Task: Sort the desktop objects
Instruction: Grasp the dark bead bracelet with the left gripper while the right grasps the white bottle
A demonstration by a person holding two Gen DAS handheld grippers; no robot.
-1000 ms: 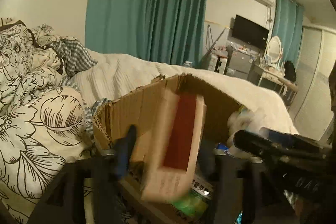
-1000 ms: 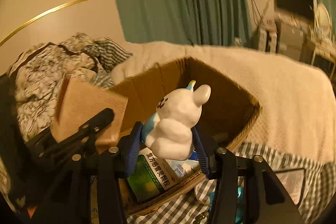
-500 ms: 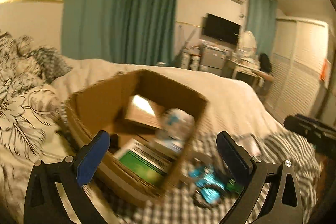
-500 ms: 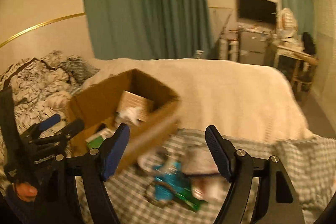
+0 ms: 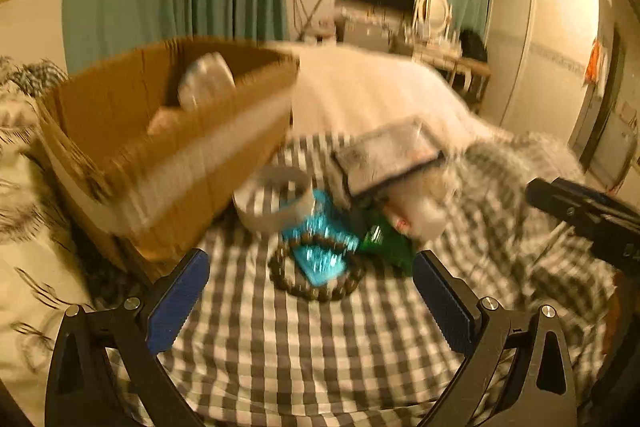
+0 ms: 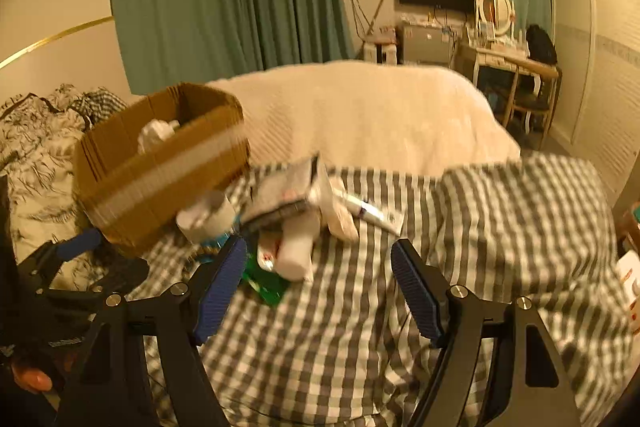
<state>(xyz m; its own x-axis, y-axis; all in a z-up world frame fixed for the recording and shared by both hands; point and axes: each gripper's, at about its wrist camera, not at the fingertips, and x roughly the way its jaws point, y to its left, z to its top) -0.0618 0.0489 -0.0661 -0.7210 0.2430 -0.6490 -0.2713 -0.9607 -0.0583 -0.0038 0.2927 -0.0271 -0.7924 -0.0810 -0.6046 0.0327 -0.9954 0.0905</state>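
Note:
A brown cardboard box [image 5: 160, 147] [image 6: 160, 163] stands on the bed at the left, with a white toy figure [image 5: 206, 79] [image 6: 154, 135] inside it. To its right, on the checked cloth, lies a pile: a white tape ring [image 5: 276, 199], a blue pack [image 5: 320, 247], a bead bracelet [image 5: 316, 287], a green pack [image 5: 384, 243] [image 6: 264, 279], a flat book [image 5: 388, 155] [image 6: 280, 191], a white cylinder [image 6: 296, 251] and a tube [image 6: 372, 213]. My left gripper [image 5: 310, 255] hangs open just short of the bracelet. My right gripper [image 6: 319, 243] is open near the cylinder. Neither holds anything.
A checked cloth [image 6: 500, 227] covers the near part of the bed, with a cream blanket [image 6: 360, 107] behind it. Flowered bedding [image 5: 24, 227] lies left of the box. A dresser with a mirror [image 6: 496, 7] and a television stand far back.
The left gripper let go of a tan box and the right let go of the white toy figure, which now lies in the carton. Both swung right and down over the pile.

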